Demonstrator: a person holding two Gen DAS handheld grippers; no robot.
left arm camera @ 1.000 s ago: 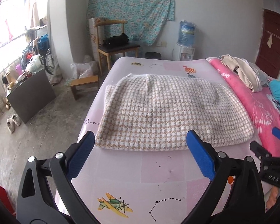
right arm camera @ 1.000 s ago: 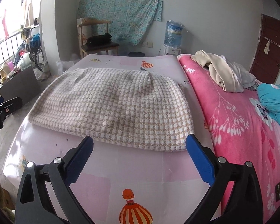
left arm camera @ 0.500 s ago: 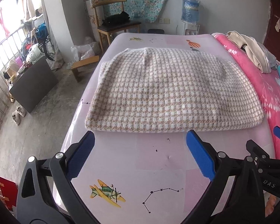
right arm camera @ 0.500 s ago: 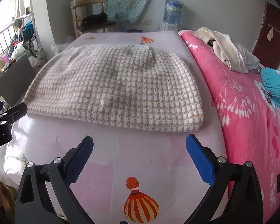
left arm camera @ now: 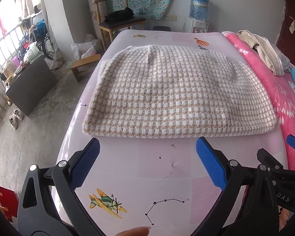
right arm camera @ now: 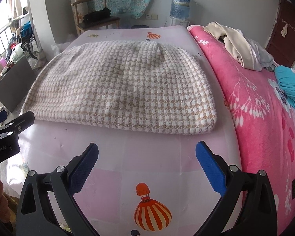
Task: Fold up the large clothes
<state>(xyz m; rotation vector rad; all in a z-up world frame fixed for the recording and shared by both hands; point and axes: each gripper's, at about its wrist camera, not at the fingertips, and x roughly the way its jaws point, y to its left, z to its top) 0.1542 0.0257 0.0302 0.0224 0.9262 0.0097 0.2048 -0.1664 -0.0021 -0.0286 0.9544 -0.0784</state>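
Houndstooth garment [left arm camera: 179, 96] folded, hand-held gripper [right arm camera: 4, 137] lettered "enRobot.AI"

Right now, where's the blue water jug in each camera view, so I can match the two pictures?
Left wrist view: the water jug sits at top right of centre, against the back wall beyond the houndstooth garment.
Right wrist view: the water jug is at top, right of centre, past the bed's far end.
Shared landmark: the wooden chair, left of the jug in both.
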